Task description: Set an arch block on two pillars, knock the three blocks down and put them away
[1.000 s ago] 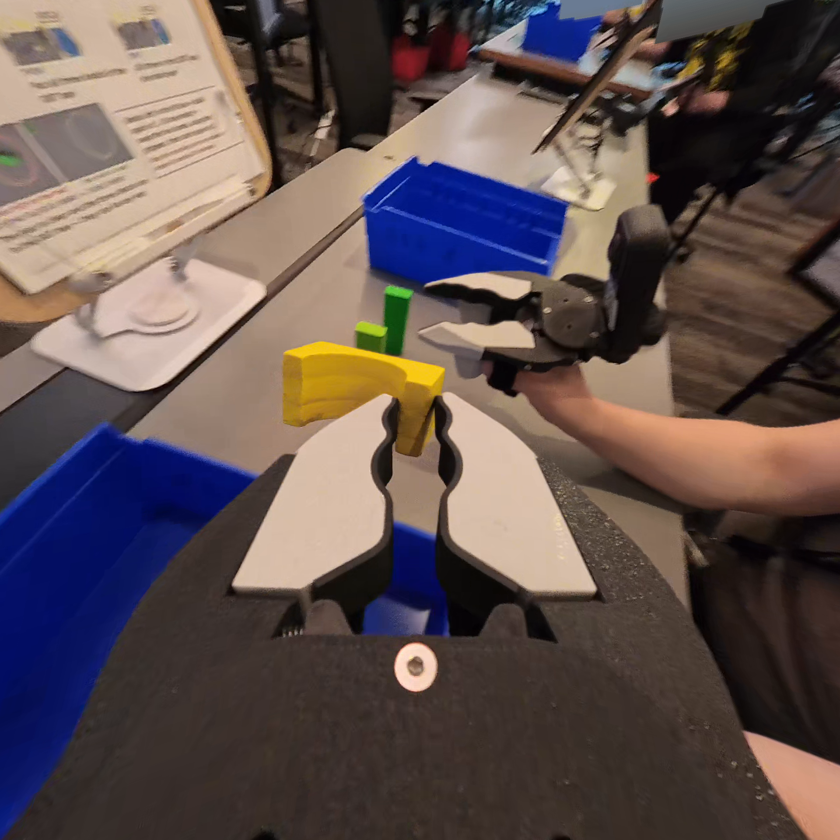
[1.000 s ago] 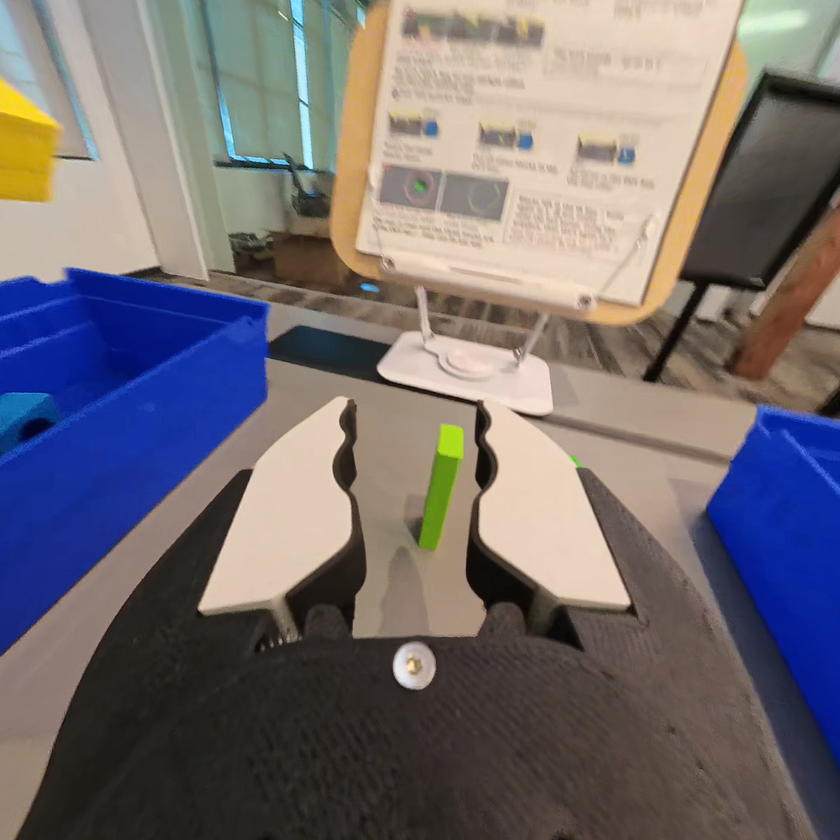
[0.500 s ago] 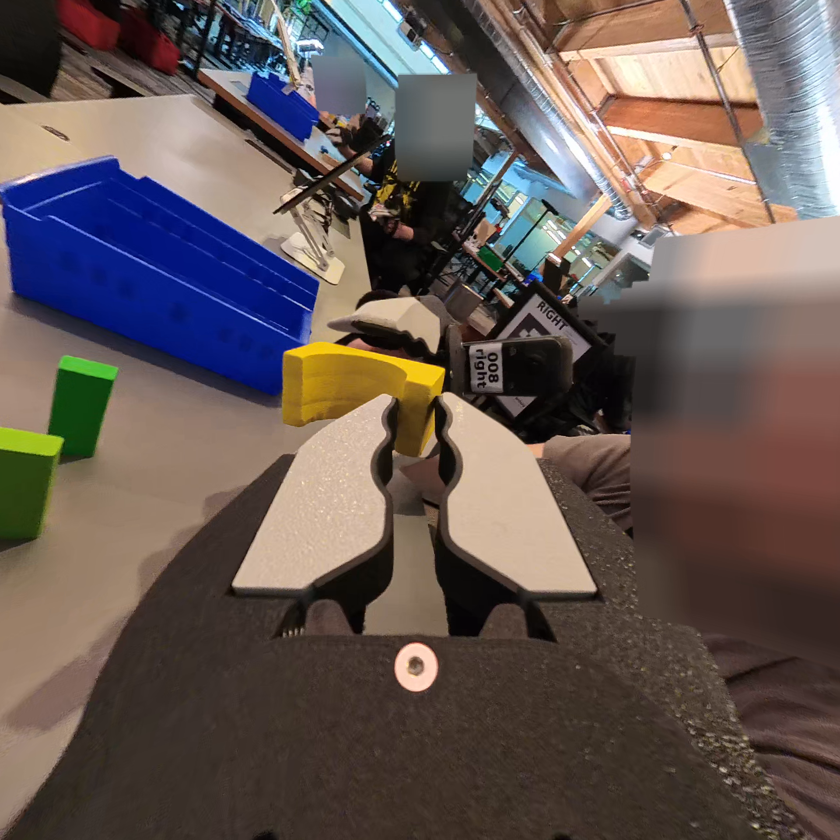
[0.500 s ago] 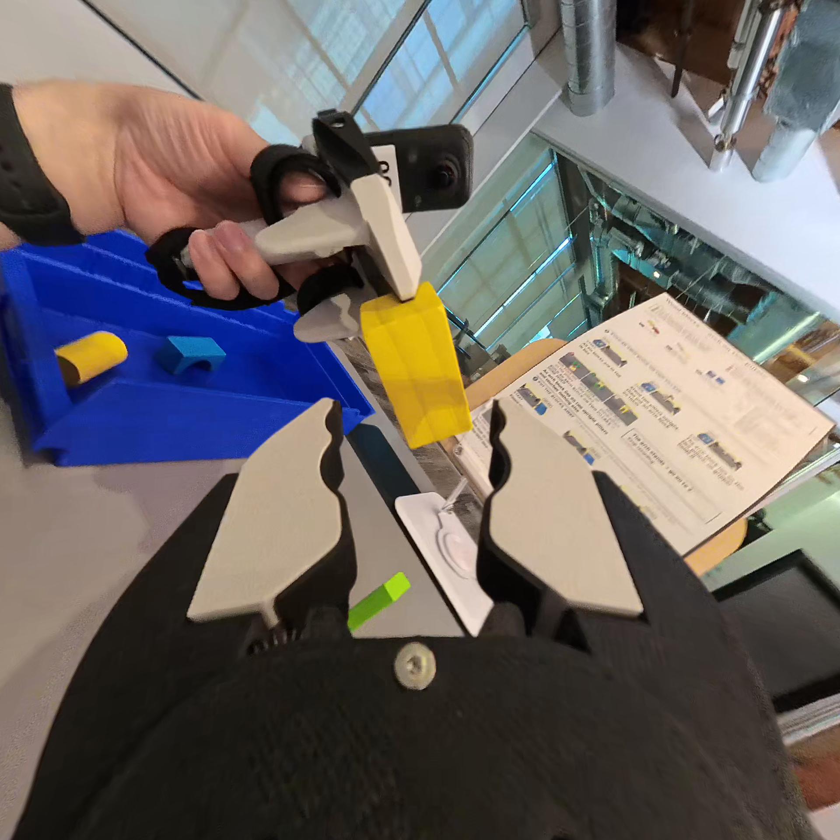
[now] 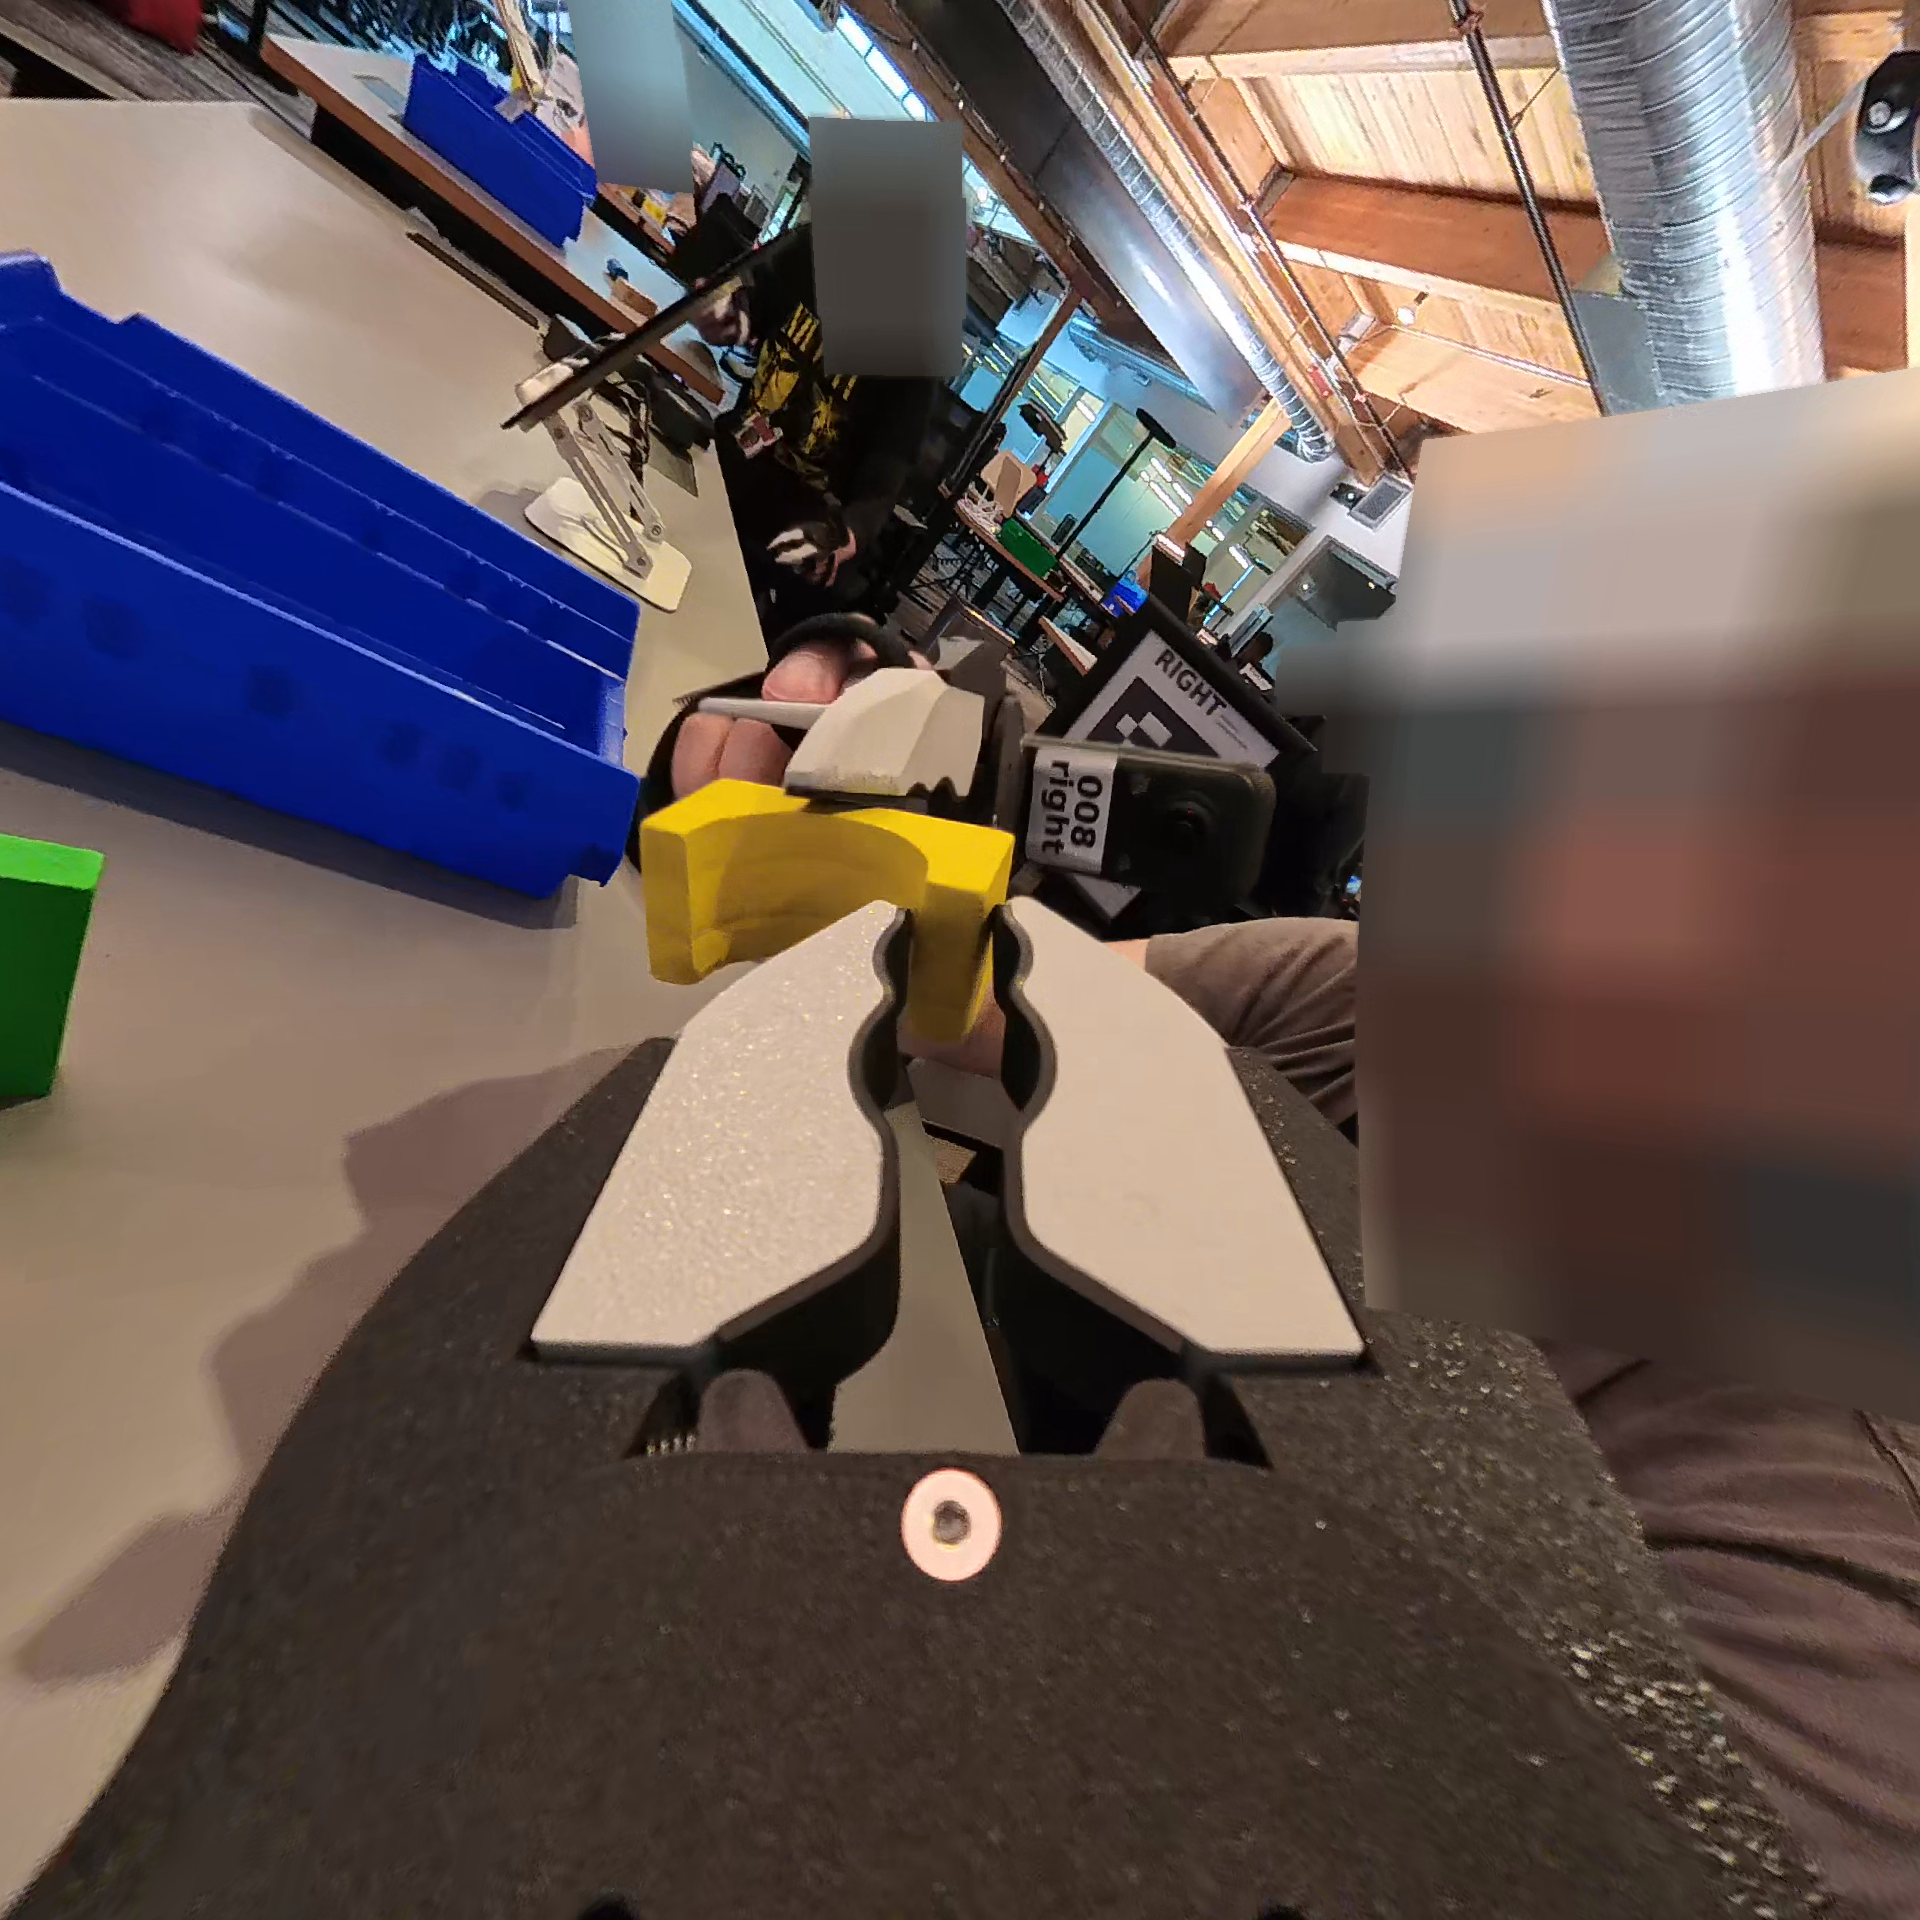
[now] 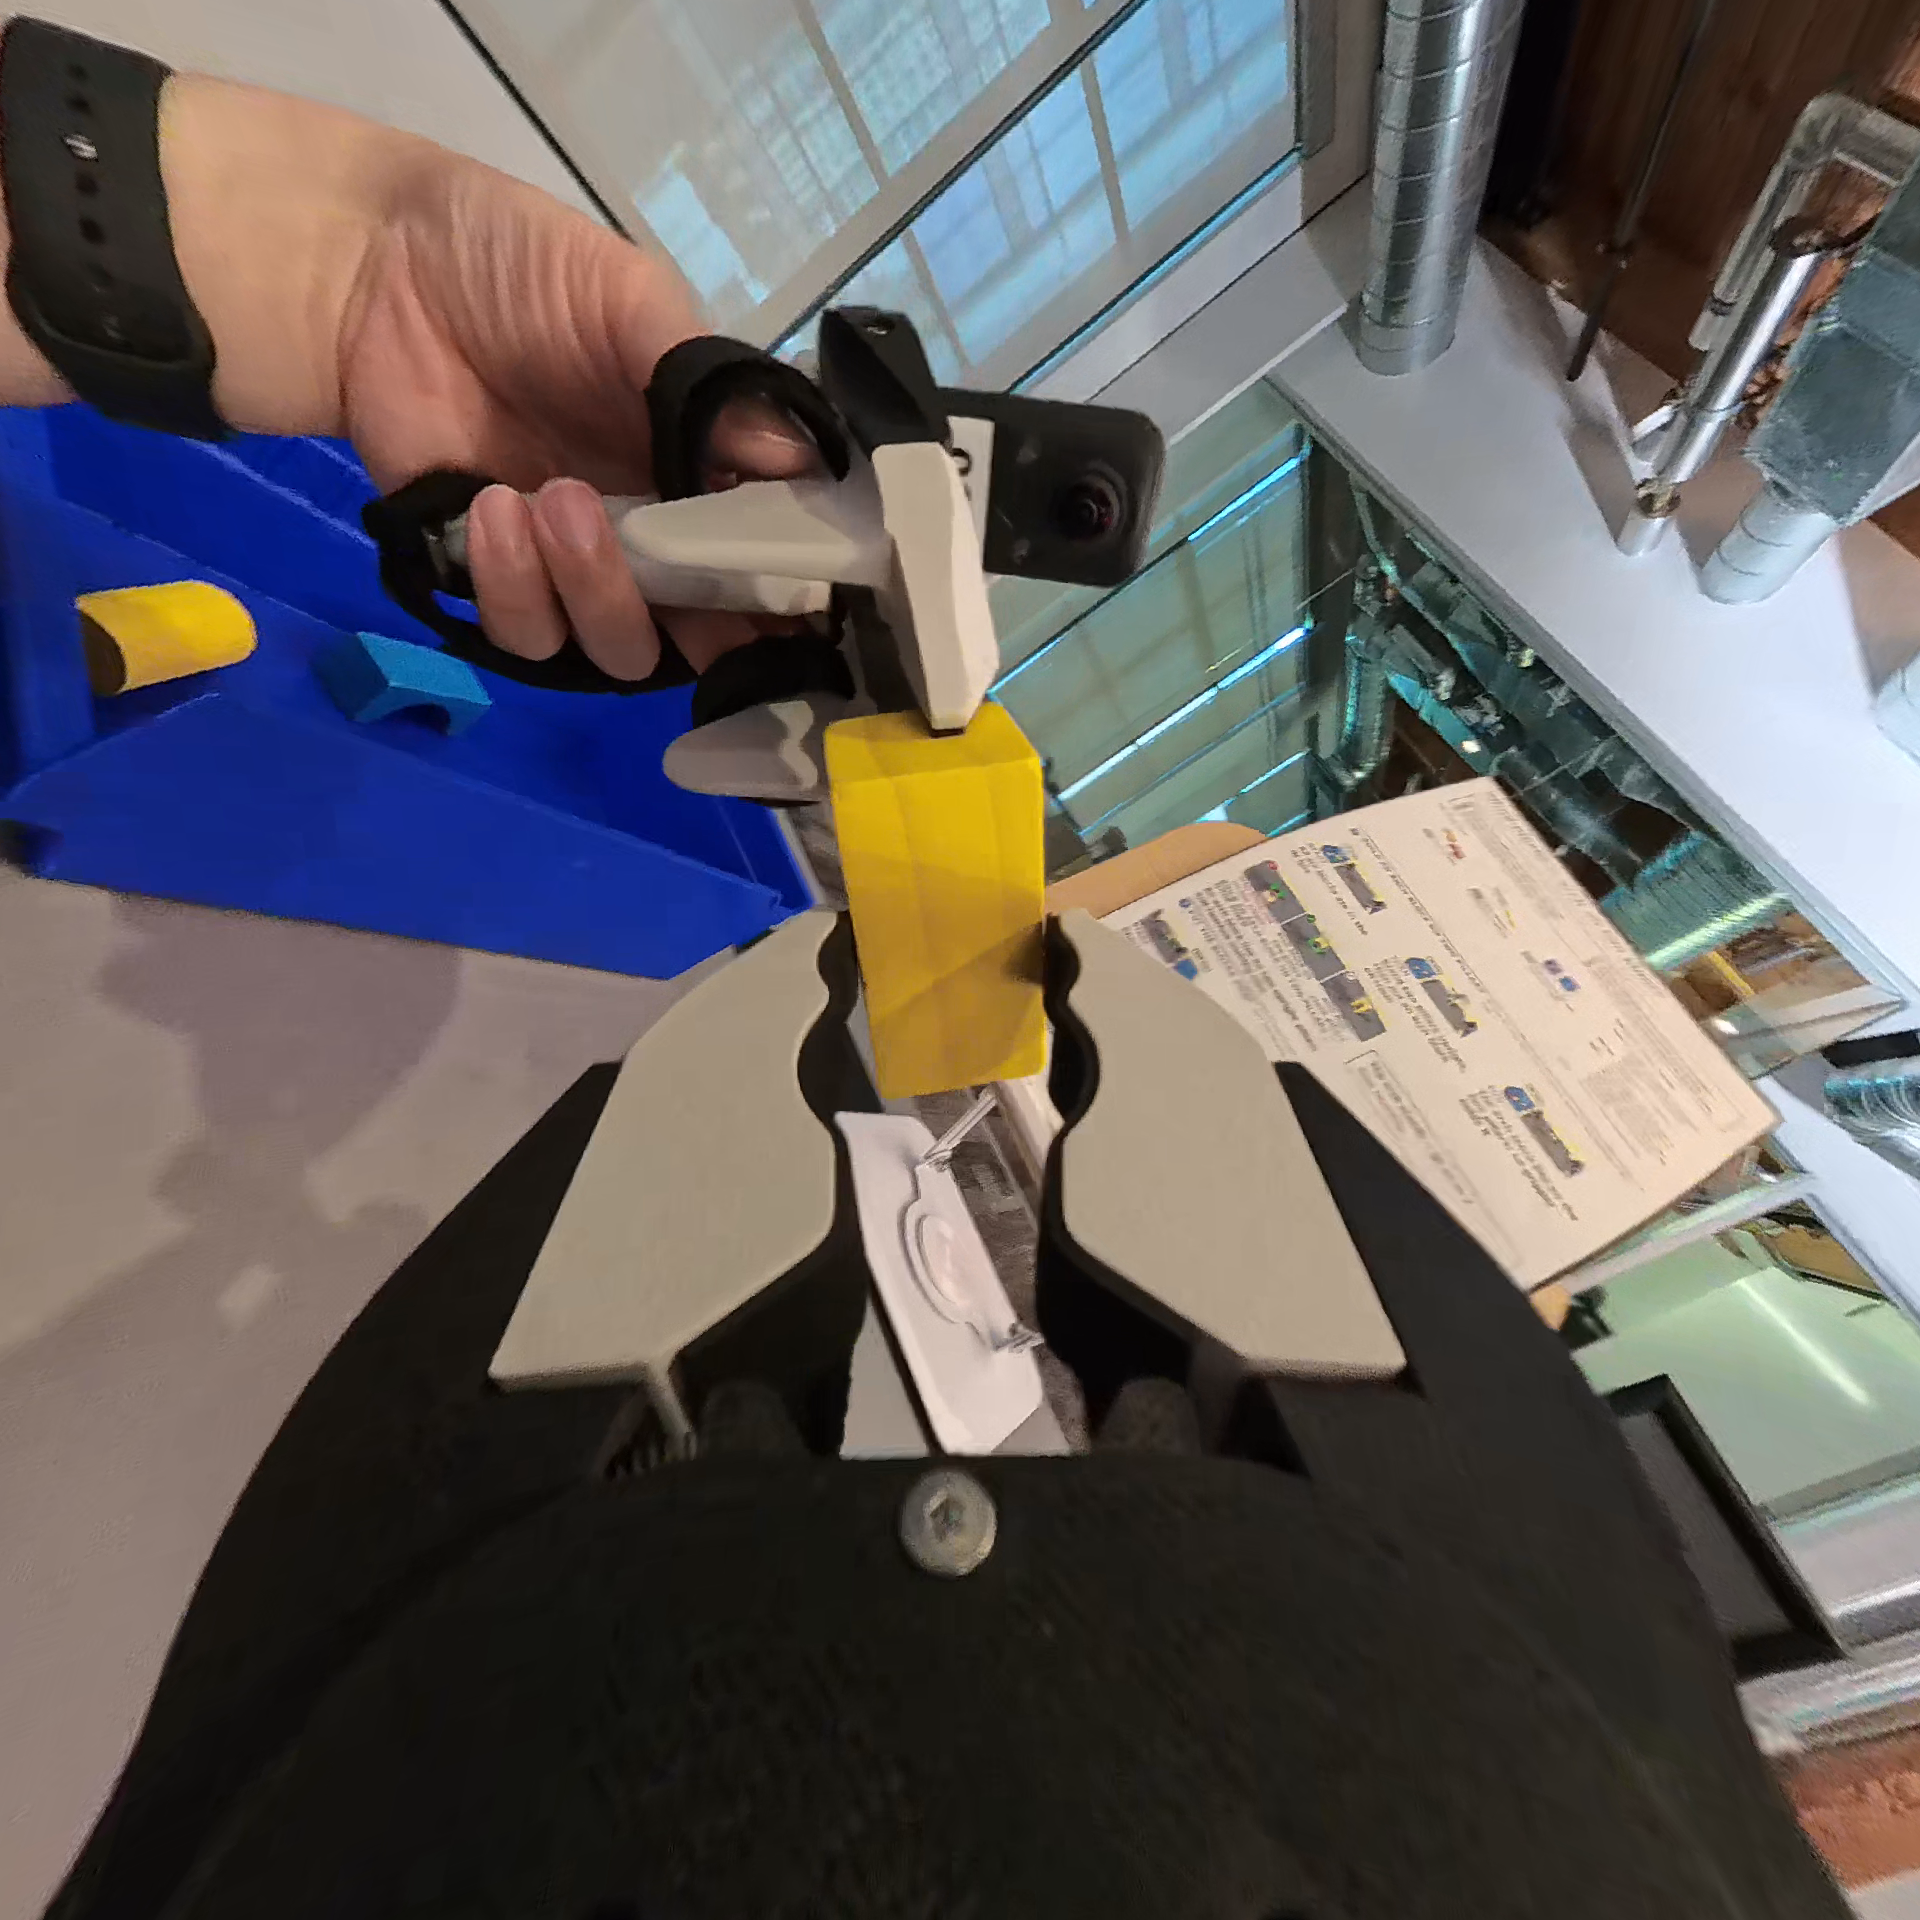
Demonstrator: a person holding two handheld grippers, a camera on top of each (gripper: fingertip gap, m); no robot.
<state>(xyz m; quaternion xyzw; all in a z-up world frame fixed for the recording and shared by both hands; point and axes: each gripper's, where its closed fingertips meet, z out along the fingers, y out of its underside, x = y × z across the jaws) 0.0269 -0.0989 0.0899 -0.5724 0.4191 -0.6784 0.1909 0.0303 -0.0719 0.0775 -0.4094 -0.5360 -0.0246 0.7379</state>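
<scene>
Above a grey worktop (image 5: 260,1039), both grippers pinch the yellow arch block (image 5: 790,883) in mid-air, left gripper (image 5: 945,935) and right gripper (image 6: 945,940); stacking, knocking down and storing all remain.

grey table (image 5: 260,1039), blue bin (image 5: 312,665), green block (image 5: 36,966)

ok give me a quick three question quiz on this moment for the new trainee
1. True or false: the yellow arch block is lying on the table.
2. Whose fingers flank the arch block? A: left gripper only. B: right gripper only. C: both.
3. Fill in: the pillar block at the left wrist view's left edge is ____.

Key: 1 false, it is held in the air. 2 C, one at each end. 3 green.
</scene>
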